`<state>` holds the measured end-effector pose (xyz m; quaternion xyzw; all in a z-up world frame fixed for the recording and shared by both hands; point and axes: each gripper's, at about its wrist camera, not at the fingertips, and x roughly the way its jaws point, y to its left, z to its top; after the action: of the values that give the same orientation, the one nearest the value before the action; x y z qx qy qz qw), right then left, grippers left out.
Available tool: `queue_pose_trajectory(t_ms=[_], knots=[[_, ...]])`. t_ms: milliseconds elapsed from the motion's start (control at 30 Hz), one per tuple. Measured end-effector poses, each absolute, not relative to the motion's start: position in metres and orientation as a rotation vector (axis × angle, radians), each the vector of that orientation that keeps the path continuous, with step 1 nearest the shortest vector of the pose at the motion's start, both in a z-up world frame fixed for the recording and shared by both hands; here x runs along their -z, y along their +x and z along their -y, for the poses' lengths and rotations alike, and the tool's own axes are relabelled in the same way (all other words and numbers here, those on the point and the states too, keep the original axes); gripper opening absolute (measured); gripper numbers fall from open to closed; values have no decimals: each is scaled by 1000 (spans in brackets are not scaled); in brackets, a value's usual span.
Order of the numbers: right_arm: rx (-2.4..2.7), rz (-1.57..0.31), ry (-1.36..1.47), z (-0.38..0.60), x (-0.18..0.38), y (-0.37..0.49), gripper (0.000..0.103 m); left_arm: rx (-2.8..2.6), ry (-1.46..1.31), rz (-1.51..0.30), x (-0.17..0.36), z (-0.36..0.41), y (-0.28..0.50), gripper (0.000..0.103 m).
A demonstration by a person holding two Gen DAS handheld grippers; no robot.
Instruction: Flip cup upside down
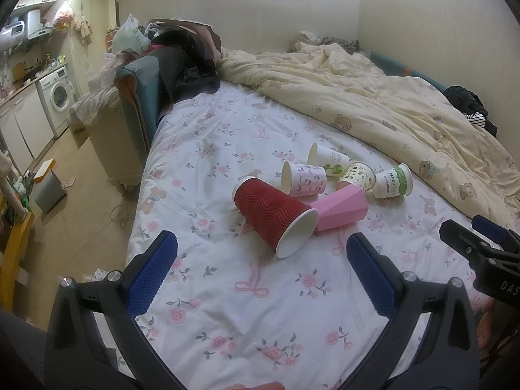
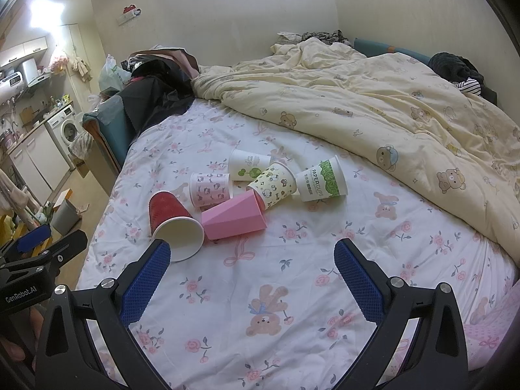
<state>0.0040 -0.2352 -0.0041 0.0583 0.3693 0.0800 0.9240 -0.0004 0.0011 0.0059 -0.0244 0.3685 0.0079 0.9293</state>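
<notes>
Nearest, left gripper (image 1: 261, 271) spread wide, blue pads (image 1: 151, 274) apart, grasping nothing, hovering over the flowered bedsheet (image 1: 247, 325). Right gripper (image 2: 252, 276) likewise released, pads (image 2: 359, 279) well apart, empty, above the same sheet; seen from the left wrist as a black clamp at the right edge.

Just beyond the pads, a cluster of six cups, all tipped on their sides. Closest: red ripple cup (image 1: 276, 216), mouth white inside and turned toward the near side, lying just past the left gripper and, in the right-wrist view (image 2: 172, 221), right beside the right gripper's left pad tip. Touching its right flank, pink faceted cup (image 1: 339, 209), lying across with its mouth end against the red one. Behind these, a white cup with pink kitten print (image 1: 304, 178), mouth to the left. Right of it, a pale yellow animal-print cup (image 2: 274, 185), resting on the pink cup's far end. Farther right, a green-and-white cup lettered PAPERCUPS (image 2: 321, 178). Farthest in the cluster, a white cup with a green tree mark (image 2: 247, 167).

Beyond, across the far right of the bed, a rumpled cream duvet with bear print (image 1: 390, 104). Far left, past the bed's edge, a washing machine (image 1: 58, 96) under kitchen cabinets.
</notes>
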Motion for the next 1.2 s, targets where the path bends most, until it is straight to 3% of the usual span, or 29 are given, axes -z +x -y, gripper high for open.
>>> queue_pose_trajectory(t_ms=[1200], knots=[[-213,-775,110,232,-2,12,103,-29,-77,-785,-17,-9,15,103]])
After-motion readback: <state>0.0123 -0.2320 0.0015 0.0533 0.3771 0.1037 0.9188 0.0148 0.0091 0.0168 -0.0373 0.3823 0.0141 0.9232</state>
